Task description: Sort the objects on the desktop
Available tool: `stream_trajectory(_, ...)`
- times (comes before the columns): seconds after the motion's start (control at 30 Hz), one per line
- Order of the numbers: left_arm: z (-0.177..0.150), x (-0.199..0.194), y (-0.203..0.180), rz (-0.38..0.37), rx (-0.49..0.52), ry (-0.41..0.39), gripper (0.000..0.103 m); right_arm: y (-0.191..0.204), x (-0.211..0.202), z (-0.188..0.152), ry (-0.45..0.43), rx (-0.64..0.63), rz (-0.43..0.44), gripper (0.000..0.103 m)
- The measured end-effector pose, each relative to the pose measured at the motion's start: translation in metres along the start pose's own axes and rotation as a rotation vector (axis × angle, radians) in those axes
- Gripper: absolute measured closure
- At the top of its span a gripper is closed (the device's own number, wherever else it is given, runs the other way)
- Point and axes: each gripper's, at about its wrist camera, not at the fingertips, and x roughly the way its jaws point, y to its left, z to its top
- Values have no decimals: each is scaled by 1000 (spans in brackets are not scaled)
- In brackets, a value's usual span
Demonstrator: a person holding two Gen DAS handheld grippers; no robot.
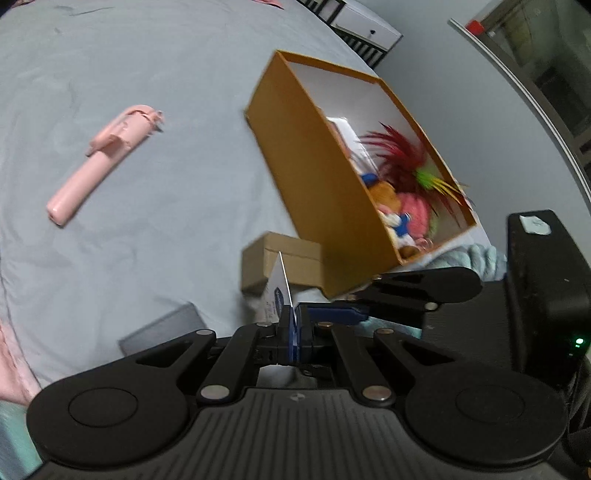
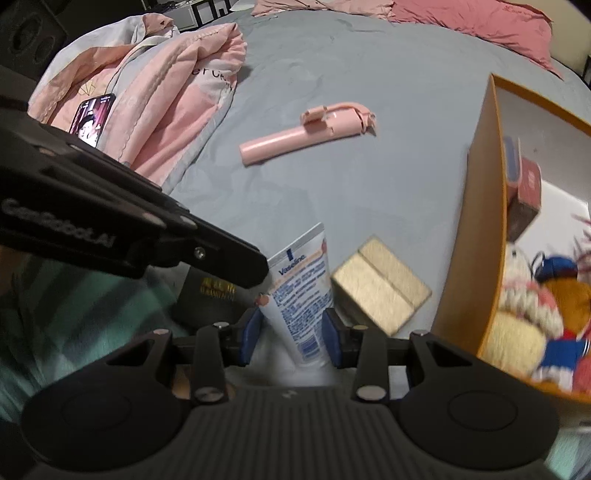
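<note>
My left gripper (image 1: 294, 328) is shut on the flat end of a white Vaseline tube (image 1: 280, 291). My right gripper (image 2: 290, 334) stands open around the same tube (image 2: 301, 291), with a blue pad (image 2: 251, 334) on each side of it. A small brown cardboard box (image 2: 380, 290) lies just right of the tube; it also shows in the left wrist view (image 1: 284, 260). An open orange box (image 1: 317, 177) holds plush toys (image 1: 402, 210) and red feathers; its wall is at the right of the right wrist view (image 2: 476, 236). A pink selfie stick (image 2: 306, 133) lies on the grey bedsheet, also seen in the left wrist view (image 1: 99, 158).
A pink-and-white quilt (image 2: 162, 92) with a lit phone (image 2: 90, 118) on it is bunched at the left. A dark booklet (image 2: 212, 295) lies left of the tube. A grey flat object (image 1: 166, 328) lies near my left gripper. Pink pillows (image 2: 480, 18) lie far off.
</note>
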Motion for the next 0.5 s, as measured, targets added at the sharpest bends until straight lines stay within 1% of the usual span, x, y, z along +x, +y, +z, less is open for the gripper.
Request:
stream_trajectory(0.07, -2, 4, -7, 16, 0, 11, 102, -2, -1, -7, -3, 8, -7, 63)
stream_trajectory(0.17, -2, 8, -14, 53, 0, 8, 100, -4, -2, -13, -11, 15, -5, 66)
stream_trajectory(0.33, 3, 21, -24, 163, 57, 45, 96, -7, -1, -20, -15, 36, 30, 66)
stream_trajectory(0.43, 5, 27, -26, 159, 77, 62, 94, -7, 0, -24, -12, 42, 33, 66)
stream_trajectory(0.5, 6, 30, -30, 170, 86, 73, 93, -8, -1, -26, -13, 50, 32, 66)
